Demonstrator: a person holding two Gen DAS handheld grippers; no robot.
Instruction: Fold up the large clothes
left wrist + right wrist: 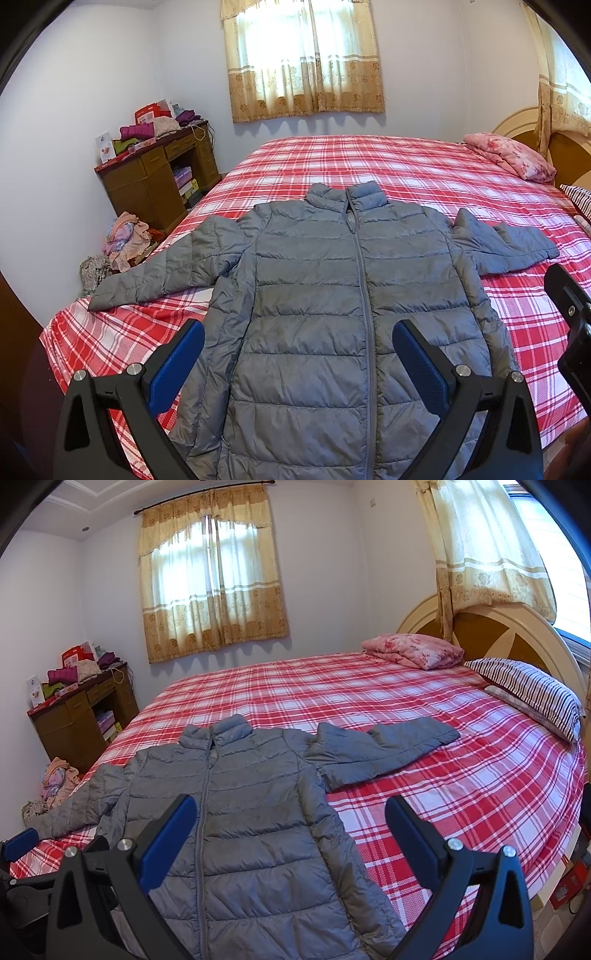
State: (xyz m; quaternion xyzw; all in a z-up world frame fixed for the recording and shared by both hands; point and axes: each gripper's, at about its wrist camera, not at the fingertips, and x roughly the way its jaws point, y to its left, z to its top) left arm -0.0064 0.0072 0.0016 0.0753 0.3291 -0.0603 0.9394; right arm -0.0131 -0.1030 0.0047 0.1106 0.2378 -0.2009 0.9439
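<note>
A grey quilted puffer jacket [314,295] [240,830] lies flat and zipped, front up, on the red plaid bed [406,173] [332,694], collar away from me. Both sleeves are spread out to the sides. My left gripper [297,332] hovers open over the jacket's lower body, holding nothing. My right gripper [291,810] is open too, above the jacket's right edge and the bedsheet, with nothing between its blue pads [170,834]. Part of the right gripper shows at the right edge of the left wrist view.
A folded pink blanket [413,650] and a striped pillow [528,690] lie by the headboard [480,627]. A wooden desk [159,181] piled with clothes stands left of the bed, with more clothes [125,240] heaped on the floor. Curtained windows [303,59] are behind.
</note>
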